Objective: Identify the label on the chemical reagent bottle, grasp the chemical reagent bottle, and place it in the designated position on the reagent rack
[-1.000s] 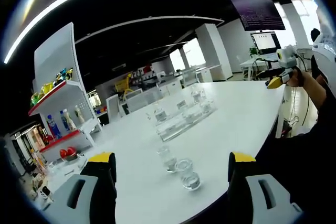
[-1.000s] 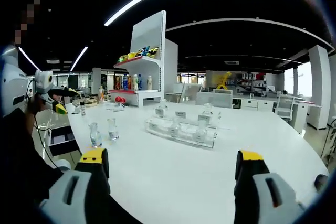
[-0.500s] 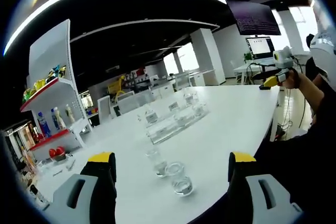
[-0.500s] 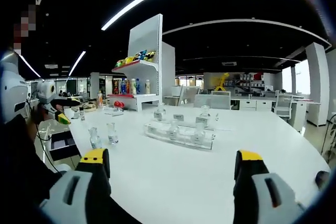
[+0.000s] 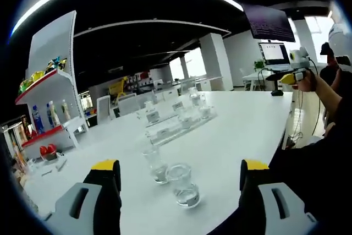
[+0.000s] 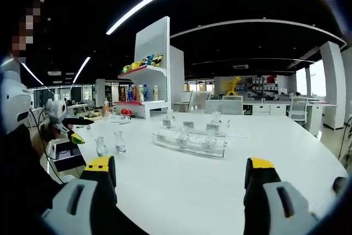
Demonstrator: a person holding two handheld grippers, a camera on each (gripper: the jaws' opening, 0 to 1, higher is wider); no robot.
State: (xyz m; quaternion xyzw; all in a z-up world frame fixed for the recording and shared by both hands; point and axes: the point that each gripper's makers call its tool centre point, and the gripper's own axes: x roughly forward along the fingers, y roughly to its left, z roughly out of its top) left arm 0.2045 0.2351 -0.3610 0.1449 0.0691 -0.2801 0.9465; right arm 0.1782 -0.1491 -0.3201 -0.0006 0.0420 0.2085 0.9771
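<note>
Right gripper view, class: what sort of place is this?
Probably an open-plan office or demo space: a big white table with a clear bottle rack, a display shelf of drinks and snacks, and desks with chairs behind.

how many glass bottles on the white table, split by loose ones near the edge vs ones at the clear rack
Loose bottles near the table edge: 2
Bottles at the clear rack: 4
Total: 6, on the white table

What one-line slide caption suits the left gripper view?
Open left tongs face two small reagent bottles near the white table edge, with the clear reagent rack behind them.
</note>
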